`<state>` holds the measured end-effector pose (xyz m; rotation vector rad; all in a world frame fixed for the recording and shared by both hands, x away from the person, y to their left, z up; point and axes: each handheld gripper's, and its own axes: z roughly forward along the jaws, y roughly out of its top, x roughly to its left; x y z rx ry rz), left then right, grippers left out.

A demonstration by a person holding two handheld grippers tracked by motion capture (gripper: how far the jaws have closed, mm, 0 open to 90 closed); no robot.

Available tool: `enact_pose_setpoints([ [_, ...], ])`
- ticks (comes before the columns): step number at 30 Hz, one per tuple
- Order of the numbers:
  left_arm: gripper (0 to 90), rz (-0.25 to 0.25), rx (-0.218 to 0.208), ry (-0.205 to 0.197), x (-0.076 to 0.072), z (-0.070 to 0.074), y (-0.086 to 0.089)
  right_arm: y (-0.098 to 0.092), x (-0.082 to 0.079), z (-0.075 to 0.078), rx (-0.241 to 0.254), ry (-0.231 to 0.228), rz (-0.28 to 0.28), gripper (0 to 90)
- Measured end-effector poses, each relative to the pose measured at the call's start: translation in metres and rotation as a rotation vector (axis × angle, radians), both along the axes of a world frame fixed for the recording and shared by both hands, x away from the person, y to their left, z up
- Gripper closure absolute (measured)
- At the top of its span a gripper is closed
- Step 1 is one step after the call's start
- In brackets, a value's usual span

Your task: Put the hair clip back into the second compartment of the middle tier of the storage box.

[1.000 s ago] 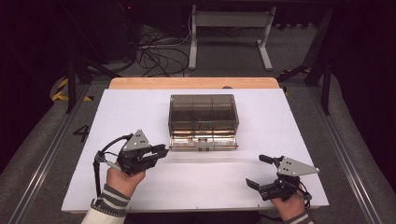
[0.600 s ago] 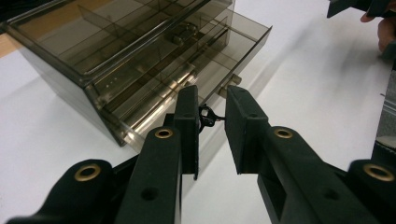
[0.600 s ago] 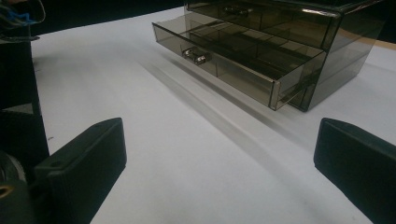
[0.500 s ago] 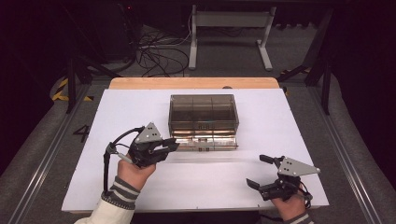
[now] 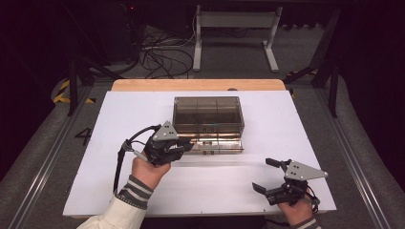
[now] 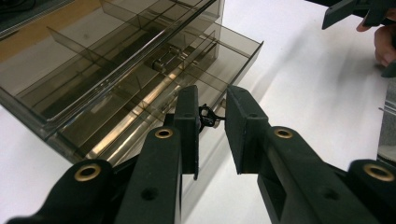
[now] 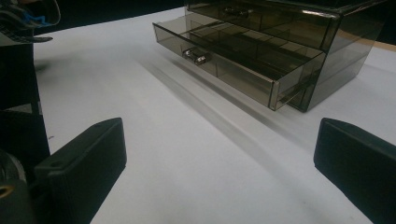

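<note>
High view: left hand-held gripper [image 5: 184, 145] at the front-left of the smoked drawer box [image 5: 208, 114], lower drawer [image 5: 215, 144] already pulled out.

Left gripper view: jaws clenched to a narrow gap around a small black object [image 6: 206, 116], over the open drawer; placing it seems left.

Right gripper view: right hand-held gripper [image 7: 219, 163] released, wide, idle on the white table [image 7: 187, 154]; nothing blocks the drawer.

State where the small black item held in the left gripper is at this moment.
In the left gripper view, the small black item sits pinched between the left gripper jaws, just above the pulled-out bottom drawer of the smoky plastic drawer box.
</note>
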<state>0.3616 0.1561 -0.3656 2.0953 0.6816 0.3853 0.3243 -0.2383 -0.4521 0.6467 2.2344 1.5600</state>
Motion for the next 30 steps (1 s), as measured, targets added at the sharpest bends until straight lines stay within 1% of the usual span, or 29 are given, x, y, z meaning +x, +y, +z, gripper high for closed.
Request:
enact_pose_setpoints([
  [5,75.7,0.001,-0.001,0.005,0.005,-0.001,-0.007,0.000,0.000,0.000,-0.001,0.000,0.000,2.9],
  [8,75.7,-0.001,0.014,0.009,0.009,-0.002,-0.011,0.000,0.000,0.000,0.000,0.000,-0.001,2.9],
  [14,75.7,-0.003,0.010,0.017,0.016,-0.005,-0.019,0.000,0.000,0.000,0.000,0.001,-0.002,2.9],
  [19,75.7,-0.005,0.020,0.018,0.021,-0.007,-0.025,-0.001,0.000,0.000,-0.001,0.002,-0.003,2.9],
  [25,75.7,0.010,0.007,0.030,0.029,-0.012,-0.031,-0.001,0.000,0.000,-0.002,0.002,-0.002,2.9],
  [30,75.7,0.015,0.005,0.041,0.035,-0.017,-0.035,-0.002,0.000,0.000,0.001,0.001,-0.001,2.9],
])
